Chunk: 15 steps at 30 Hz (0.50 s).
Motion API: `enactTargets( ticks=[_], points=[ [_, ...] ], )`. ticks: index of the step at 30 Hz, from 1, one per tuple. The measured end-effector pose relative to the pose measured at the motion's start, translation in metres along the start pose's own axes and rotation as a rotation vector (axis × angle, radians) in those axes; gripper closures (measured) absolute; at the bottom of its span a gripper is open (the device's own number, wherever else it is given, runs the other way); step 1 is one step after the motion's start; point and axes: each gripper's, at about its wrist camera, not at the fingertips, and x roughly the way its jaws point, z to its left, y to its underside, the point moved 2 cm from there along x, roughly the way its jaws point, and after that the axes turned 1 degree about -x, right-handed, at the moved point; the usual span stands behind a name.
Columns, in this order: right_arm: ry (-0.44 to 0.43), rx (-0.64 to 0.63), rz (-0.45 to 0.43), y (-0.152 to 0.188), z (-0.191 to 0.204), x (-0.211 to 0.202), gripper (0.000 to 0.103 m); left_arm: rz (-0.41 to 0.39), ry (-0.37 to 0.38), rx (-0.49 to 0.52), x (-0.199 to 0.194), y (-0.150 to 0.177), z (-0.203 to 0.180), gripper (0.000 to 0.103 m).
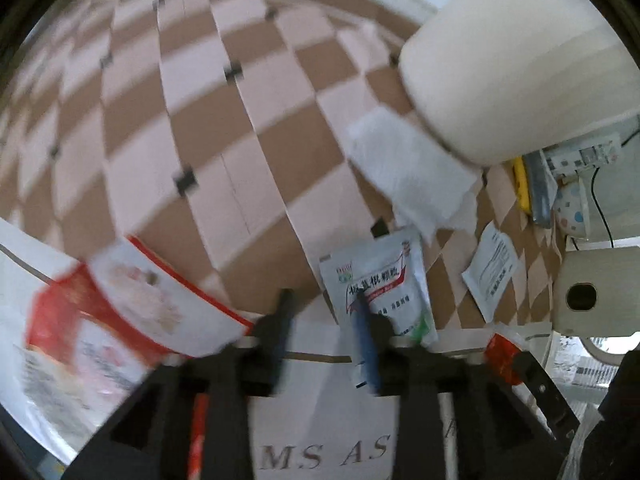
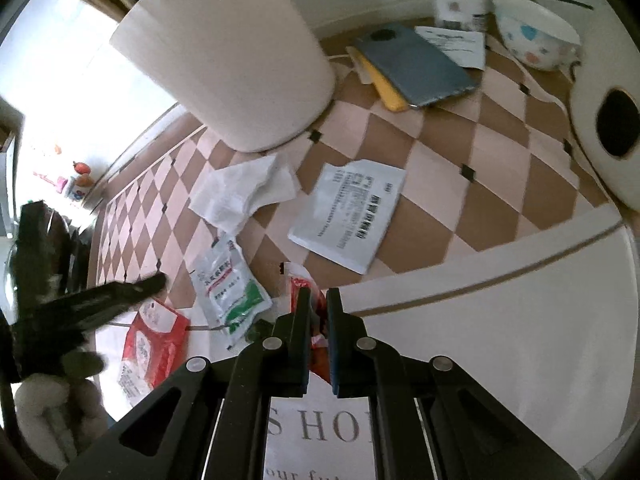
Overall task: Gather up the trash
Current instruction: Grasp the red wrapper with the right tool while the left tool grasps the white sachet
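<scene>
Right claw (image 2: 318, 304) pinched tight on a red wrapper (image 2: 316, 308) above the checkered desk (image 2: 440, 152), left claw (image 1: 324, 304) parted and empty over a green-and-white sachet (image 1: 384, 280), crumpled tissue (image 2: 244, 194) beside the cream bin (image 2: 224, 60)

Motion blurs the red-and-white packet (image 1: 108, 312), its print unreadable, its lower end cut off.
</scene>
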Motion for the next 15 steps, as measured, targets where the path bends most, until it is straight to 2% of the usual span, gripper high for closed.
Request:
enactTargets(
  ticks=[1,2,3,4,8,9,10,11,12,13,15],
  points=[
    [0.008,0.003,-0.001,0.001,-0.004,-0.002,0.096,-0.017,0.007,0.006,-0.002,0.003,-0.003,0.053],
    [0.011,0.005,0.000,0.002,-0.005,-0.002,0.096,-0.007,0.009,0.013,0.002,0.004,-0.008,0.046],
    [0.014,0.010,0.000,0.003,-0.009,-0.003,0.096,-0.014,0.000,0.027,0.004,0.004,-0.016,0.035],
    [0.020,0.011,0.001,0.003,-0.012,-0.004,0.096,-0.012,-0.023,0.038,0.007,0.004,-0.021,0.033],
    [0.036,0.028,0.005,0.006,-0.023,-0.003,0.096,-0.041,-0.243,0.194,0.028,-0.001,-0.055,0.034],
    [0.039,0.030,0.005,0.006,-0.025,-0.002,0.096,-0.052,-0.298,0.228,0.032,0.000,-0.063,0.037],
    [0.042,0.032,0.004,0.007,-0.026,-0.002,0.096,-0.074,-0.306,0.249,0.032,0.001,-0.069,0.054],
    [0.045,0.034,0.005,0.007,-0.028,-0.001,0.096,-0.094,-0.335,0.257,0.030,0.001,-0.073,0.061],
    [0.048,0.038,0.006,0.007,-0.030,-0.001,0.096,-0.104,-0.364,0.270,0.030,0.002,-0.076,0.079],
    [0.051,0.040,0.006,0.008,-0.031,0.000,0.096,-0.108,-0.387,0.291,0.029,0.001,-0.078,0.103],
    [0.053,0.044,0.008,0.009,-0.033,0.001,0.096,-0.085,-0.357,0.271,0.029,0.001,-0.077,0.103]
  ],
)
